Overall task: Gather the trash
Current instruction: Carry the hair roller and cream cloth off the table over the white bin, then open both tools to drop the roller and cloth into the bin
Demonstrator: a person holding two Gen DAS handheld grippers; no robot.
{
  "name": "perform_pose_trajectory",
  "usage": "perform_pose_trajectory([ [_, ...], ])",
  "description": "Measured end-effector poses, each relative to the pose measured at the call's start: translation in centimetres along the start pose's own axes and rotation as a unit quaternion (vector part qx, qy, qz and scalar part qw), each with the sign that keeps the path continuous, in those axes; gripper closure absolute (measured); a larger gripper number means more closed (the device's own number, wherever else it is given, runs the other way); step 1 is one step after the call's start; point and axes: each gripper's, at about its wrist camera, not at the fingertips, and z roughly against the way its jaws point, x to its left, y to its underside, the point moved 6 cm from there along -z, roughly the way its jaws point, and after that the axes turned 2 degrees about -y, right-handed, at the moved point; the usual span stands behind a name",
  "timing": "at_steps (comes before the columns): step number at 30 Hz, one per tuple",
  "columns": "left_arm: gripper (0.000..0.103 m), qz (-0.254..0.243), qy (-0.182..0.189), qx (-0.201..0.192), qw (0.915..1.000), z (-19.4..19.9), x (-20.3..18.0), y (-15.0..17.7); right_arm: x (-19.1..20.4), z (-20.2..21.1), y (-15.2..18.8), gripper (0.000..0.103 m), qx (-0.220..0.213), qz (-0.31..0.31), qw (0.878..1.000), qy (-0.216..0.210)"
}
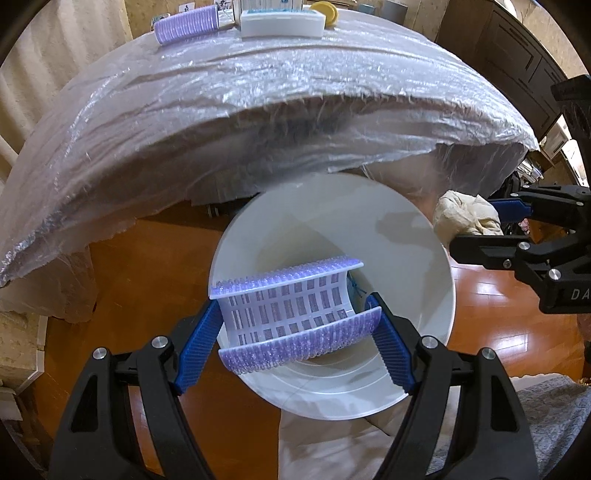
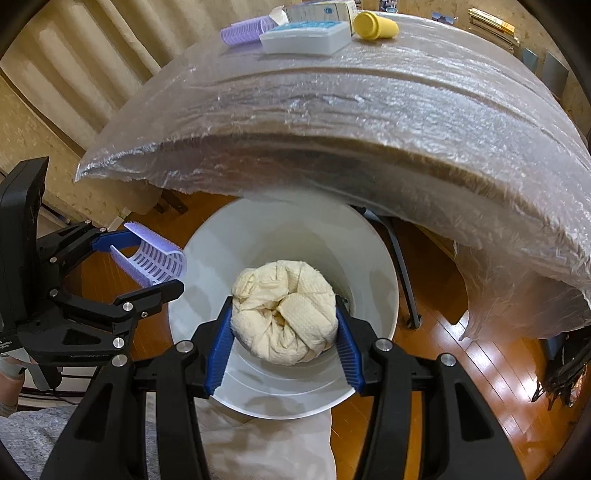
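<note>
Left wrist: one curler half (image 1: pixel 295 314), one paper wad (image 1: pixel 467 216), one bin (image 1: pixel 424 236).

plastic-covered table (image 2: pixel 369 122), purple roller (image 2: pixel 245 31), white box (image 2: pixel 306 38)

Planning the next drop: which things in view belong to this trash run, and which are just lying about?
In play: purple hair roller in left gripper; paper wad in right gripper; white bin.
Lying about: second roller, white box, yellow container, on table.
</note>
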Motion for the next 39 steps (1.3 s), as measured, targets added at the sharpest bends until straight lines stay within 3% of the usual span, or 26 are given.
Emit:
perform_pose_trajectory([
  [39,0.024,-0.035,-0.022,0.047,0.998,-5.4,-1.7,0.5,0.9,-6.5,-0.4,0.053,0.043,-0.016,0.999,0.027],
])
